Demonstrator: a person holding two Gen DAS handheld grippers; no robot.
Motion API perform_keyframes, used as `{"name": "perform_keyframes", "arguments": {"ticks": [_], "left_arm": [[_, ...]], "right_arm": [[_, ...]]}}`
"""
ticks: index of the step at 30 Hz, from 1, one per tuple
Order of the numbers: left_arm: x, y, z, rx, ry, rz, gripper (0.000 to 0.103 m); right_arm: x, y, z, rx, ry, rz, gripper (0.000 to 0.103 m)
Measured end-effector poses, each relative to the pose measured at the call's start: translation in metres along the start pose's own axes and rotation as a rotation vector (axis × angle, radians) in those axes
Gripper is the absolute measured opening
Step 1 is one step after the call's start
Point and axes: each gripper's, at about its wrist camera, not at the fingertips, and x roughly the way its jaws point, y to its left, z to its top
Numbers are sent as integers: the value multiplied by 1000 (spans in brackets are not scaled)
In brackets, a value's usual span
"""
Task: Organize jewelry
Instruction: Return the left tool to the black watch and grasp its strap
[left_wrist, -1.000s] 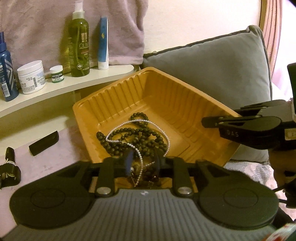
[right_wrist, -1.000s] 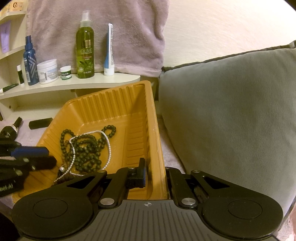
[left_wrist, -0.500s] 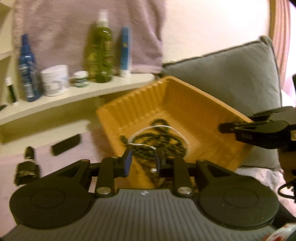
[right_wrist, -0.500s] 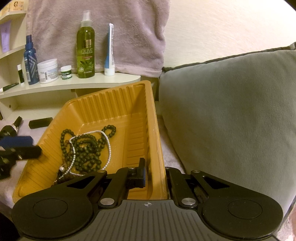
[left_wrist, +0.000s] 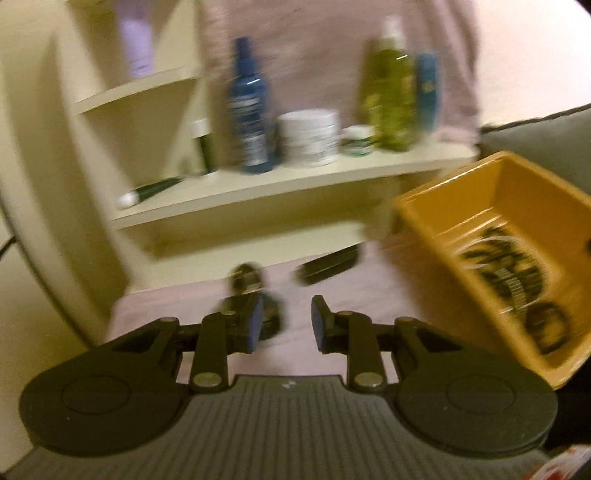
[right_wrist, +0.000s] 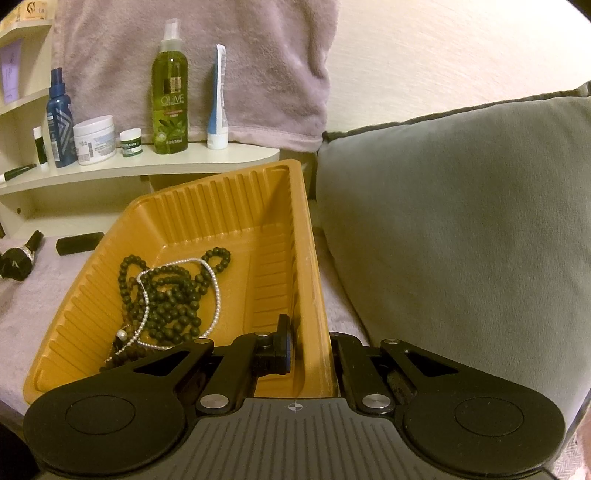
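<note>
While the tray stays pinched: right gripper (right_wrist: 310, 350) has its jaws pressed on the ribbed wall of the orange plastic tray (right_wrist: 207, 206).
Left gripper (left_wrist: 286, 325): jaws opening, nothing between them, aimed at a dark watch (left_wrist: 247, 284) at 12 o'clock.
Jewelry: matte dark bead strand (right_wrist: 166, 295) tangled with a fine pearl chain (right_wrist: 216, 291), on the tray floor at 10 o'clock from the right gripper.
Risk: thin wall could flex or slip, tipping the tray; the blurred watch may be missed.

Left wrist view faces the shelf (left_wrist: 280, 184), tray (left_wrist: 491, 177) at right; right wrist view sits close over that tray (right_wrist: 229, 192), shelf (right_wrist: 147, 166) upper left.
</note>
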Motion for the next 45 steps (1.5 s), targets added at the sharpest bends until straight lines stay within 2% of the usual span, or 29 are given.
{"name": "perform_keyframes", "arguments": {"ticks": [4,8,24,29,35,45], "left_arm": [[14,20,-11,29,36,75,25],[30,28,-17,78,72,115,25],[67,10,-22,268,84,162,25],[69,6,-21,292,88,162,13],[61,12,-19,253,90,156,10],[29,22,-9,154,82,83,8]], "right_arm": [[1,0,0,-3,2,-2,6],[2,0,0,-4,5,-5,6],[5,0,0,-9,14,-9,6],[5,0,1,-9,14,-10,6],[5,0,1,-8,14,-9,6],[2,1,2,-7,7,-4,6]]}}
